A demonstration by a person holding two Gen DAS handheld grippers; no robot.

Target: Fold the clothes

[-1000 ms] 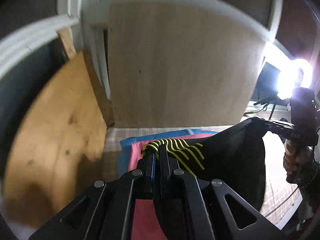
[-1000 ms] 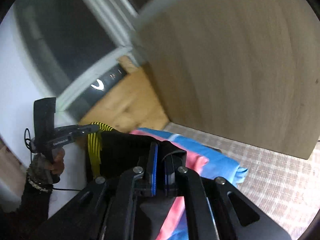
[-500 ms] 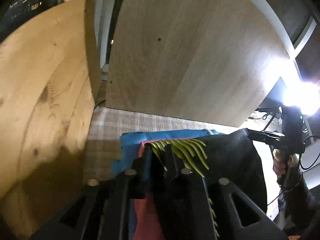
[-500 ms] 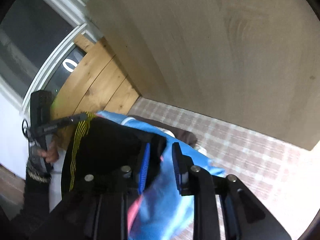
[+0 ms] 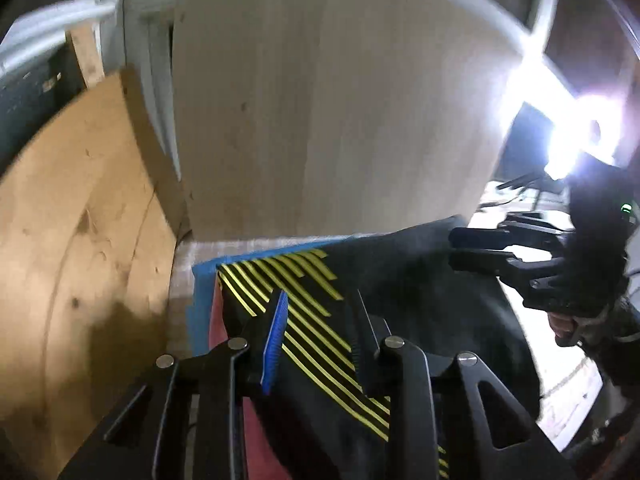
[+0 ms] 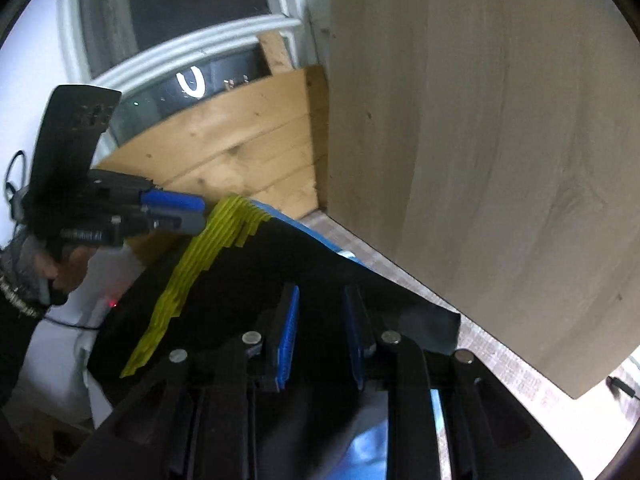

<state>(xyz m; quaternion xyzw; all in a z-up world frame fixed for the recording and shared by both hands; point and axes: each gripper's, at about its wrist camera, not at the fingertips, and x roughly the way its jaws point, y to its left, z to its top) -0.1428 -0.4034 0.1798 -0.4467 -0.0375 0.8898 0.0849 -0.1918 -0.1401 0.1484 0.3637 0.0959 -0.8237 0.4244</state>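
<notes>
A black garment with yellow stripes (image 5: 400,292) lies spread on top of a pile of blue (image 5: 202,280) and pink (image 5: 218,320) clothes. My left gripper (image 5: 318,304) is open just above its striped corner, holding nothing. My right gripper (image 6: 322,306) is open over the garment's black part (image 6: 248,276), also empty. The right gripper shows in the left wrist view (image 5: 480,248) at the garment's far right edge. The left gripper shows in the right wrist view (image 6: 176,210) beside the yellow stripes (image 6: 208,240).
A pale wooden board (image 5: 332,120) stands upright behind the pile. A darker pine panel (image 5: 80,240) leans at the left. A checked cloth (image 6: 500,348) covers the surface. A bright lamp (image 5: 576,152) glares at the far right.
Both grippers were shut on the black garment, holding it up. They have lowered it onto the pile and opened, and the garment now lies flat.
</notes>
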